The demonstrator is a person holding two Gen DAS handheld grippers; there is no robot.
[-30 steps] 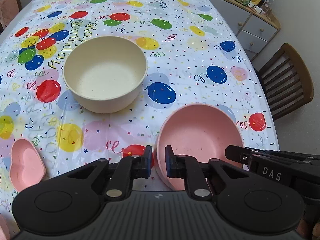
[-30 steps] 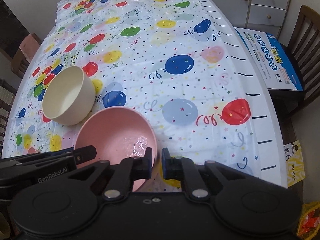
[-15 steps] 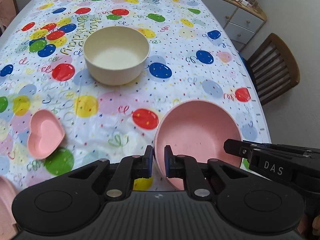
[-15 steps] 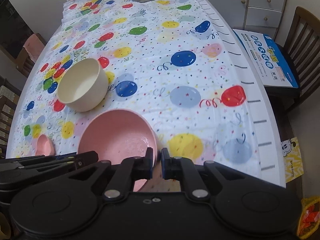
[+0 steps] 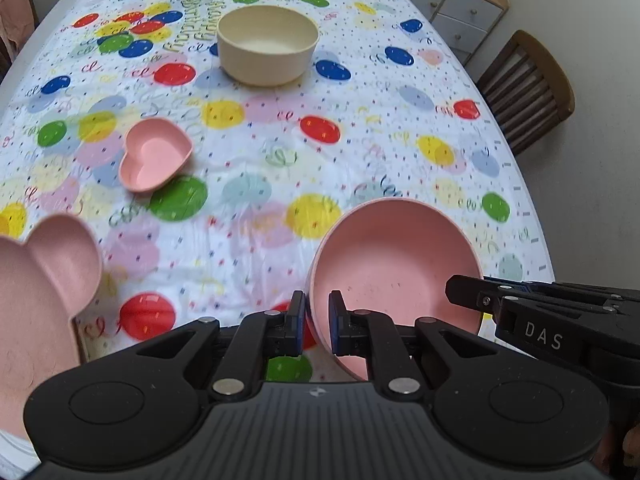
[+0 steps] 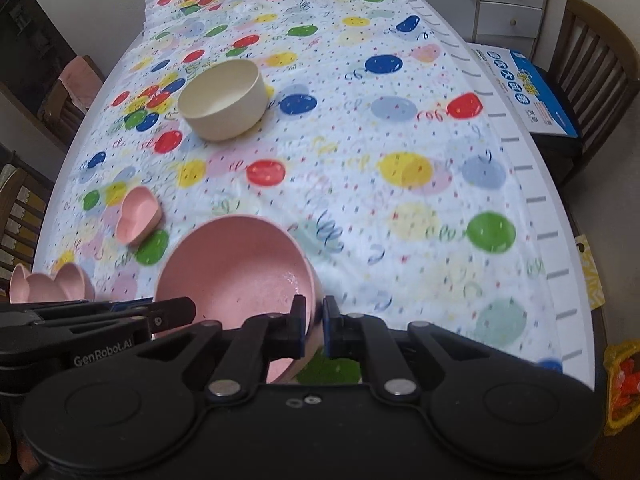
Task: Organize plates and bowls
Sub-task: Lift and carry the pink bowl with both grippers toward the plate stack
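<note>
Left wrist view: the left gripper [image 5: 314,322] is clamped on the left rim of the pink bowl [image 5: 394,264], low and right of centre, held above the balloon tablecloth [image 5: 256,184]. The cream bowl [image 5: 268,46] sits at the top, the heart-shaped dish [image 5: 154,154] mid-left, a bear-eared pink plate [image 5: 44,280] at the left edge.

Right wrist view: the right gripper [image 6: 315,330] pinches the same pink bowl [image 6: 236,276] on its right rim, bottom centre. Cream bowl [image 6: 222,100] upper left, heart-shaped dish [image 6: 138,214] on the left.
</note>
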